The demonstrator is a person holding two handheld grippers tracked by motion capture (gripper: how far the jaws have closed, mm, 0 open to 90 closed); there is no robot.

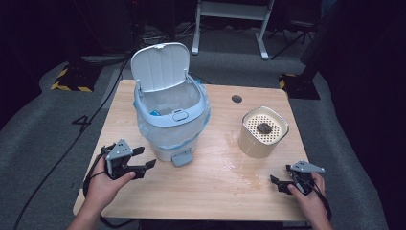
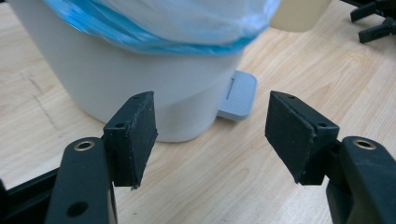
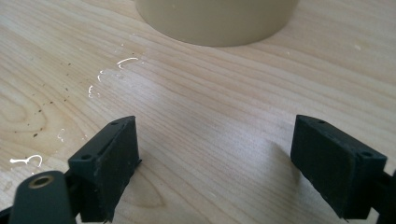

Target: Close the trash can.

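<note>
The pedal bin (image 1: 168, 120) stands upright on the wooden table (image 1: 215, 191), left of centre and towards the far edge, its long axis vertical; its lid (image 1: 160, 66) is swung up and back, leaning away from the person, so the open mouth faces upward, with the blue-edged liner (image 2: 154, 32) folded over the rim. Its grey foot pedal (image 1: 182, 158) juts out at the base toward the person's side of the table. The beige container (image 1: 263, 132) stands upright to the right of the bin, well apart from it, its perforated insert facing up with a dark lump (image 1: 264, 128) lying on it. The left gripper (image 1: 142, 158) is held in the left hand (image 1: 107, 184) near the front left of the table, pointing to the right toward the base of the bin, just beside the pedal but not touching it; in the left gripper view its jaws stand spread with nothing between them, the bin wall and pedal beyond. The right gripper (image 1: 280, 181) sits in the right hand (image 1: 306, 194) near the front right edge, pointing left and low over the table, in front of the beige container; its jaws are spread wide and empty above bare wood, near wet streaks (image 3: 109, 74).
</note>
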